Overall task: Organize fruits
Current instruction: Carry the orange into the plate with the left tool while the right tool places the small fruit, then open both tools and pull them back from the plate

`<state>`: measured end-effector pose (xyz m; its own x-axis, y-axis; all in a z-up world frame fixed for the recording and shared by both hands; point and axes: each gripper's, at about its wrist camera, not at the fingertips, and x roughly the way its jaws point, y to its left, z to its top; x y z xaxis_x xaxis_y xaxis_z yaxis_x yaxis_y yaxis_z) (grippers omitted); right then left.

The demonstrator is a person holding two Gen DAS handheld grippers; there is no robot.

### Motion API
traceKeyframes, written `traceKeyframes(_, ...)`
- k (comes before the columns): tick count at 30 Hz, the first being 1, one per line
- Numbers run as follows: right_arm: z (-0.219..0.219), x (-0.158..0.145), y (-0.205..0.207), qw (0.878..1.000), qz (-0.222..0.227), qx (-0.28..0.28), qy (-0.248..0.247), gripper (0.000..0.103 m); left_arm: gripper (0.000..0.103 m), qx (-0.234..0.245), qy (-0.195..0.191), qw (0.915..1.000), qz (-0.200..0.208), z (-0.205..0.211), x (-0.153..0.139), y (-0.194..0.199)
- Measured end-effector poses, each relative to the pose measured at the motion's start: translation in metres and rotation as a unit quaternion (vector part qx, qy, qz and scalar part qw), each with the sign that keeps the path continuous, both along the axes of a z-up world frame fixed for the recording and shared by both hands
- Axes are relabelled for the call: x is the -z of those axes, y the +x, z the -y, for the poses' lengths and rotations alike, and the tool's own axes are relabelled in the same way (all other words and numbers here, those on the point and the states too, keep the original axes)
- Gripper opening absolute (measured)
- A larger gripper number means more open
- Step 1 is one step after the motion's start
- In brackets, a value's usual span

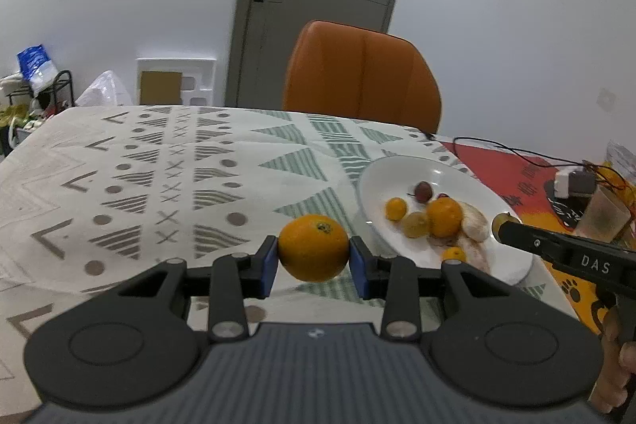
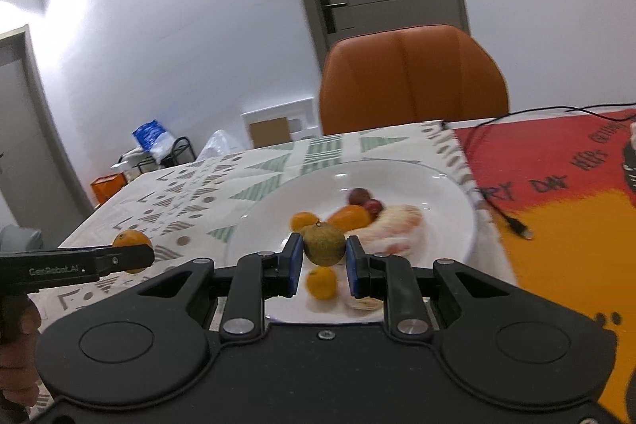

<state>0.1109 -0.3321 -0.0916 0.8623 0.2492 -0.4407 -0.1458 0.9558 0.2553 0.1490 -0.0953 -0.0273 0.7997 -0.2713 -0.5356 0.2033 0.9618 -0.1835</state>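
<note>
My left gripper [image 1: 313,257] is shut on a large orange [image 1: 313,248], held above the patterned tablecloth just left of the white plate [image 1: 397,181]. That same orange [image 2: 132,242] shows at the left gripper's tip in the right wrist view. Over the near part of the plate [image 2: 274,221], my right gripper [image 2: 321,259] is shut on a small yellow-green round fruit [image 2: 324,244]; the same fruit [image 1: 501,223] peeks out at its tip in the left wrist view. In the plate lie small oranges [image 1: 396,208], a bigger orange [image 1: 444,216], dark red fruits [image 1: 423,191] and pale peeled pieces [image 2: 397,229].
An orange chair [image 1: 361,74] stands behind the table's far edge. A red and yellow mat [image 2: 556,193] with a black cable [image 2: 512,221] lies right of the plate. A white charger block [image 1: 572,181] and a clear cup [image 1: 604,213] sit at the far right.
</note>
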Motion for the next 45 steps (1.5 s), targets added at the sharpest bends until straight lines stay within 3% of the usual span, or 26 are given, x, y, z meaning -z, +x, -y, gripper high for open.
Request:
traceKeyframes(8, 0.023, 0.007, -0.003, 0.999, -0.001, 0.033, 0.009, 0.022, 0.037, 0.021, 0.014, 0.9997, 0.003, 0.026, -0.001, 0.007)
traceKeyframes(12, 0.032, 0.008, -0.007, 0.999, 0.006, 0.049, 0.019, 0.040, 0.037, 0.030, 0.028, 0.9991, 0.003, 0.040, -0.004, 0.008)
traceKeyframes(29, 0.038, 0.009, -0.023, 0.999, 0.006, 0.030, 0.041, 0.040, 0.037, 0.055, 0.053, 0.9967, 0.026, 0.077, -0.018, 0.018)
traceKeyframes(32, 0.039, 0.010, -0.023, 0.999, 0.004, 0.030, 0.042, 0.040, 0.042, 0.050, 0.059, 0.9965, 0.032, 0.078, -0.021, 0.018)
traceKeyframes(35, 0.038, 0.011, -0.023, 0.999, 0.001, 0.029, 0.044, 0.040, 0.060, 0.041, 0.062, 0.9970, 0.022, 0.076, -0.020, 0.018)
traceKeyframes(39, 0.036, 0.011, -0.024, 0.999, 0.001, 0.027, 0.045, 0.046, 0.074, 0.027, 0.074, 0.9965, 0.027, 0.068, -0.019, 0.013)
traceKeyframes(45, 0.028, 0.011, -0.024, 0.999, 0.001, 0.019, 0.048, 0.055, 0.084, 0.009, 0.089, 0.9956, 0.029, 0.056, -0.021, 0.007)
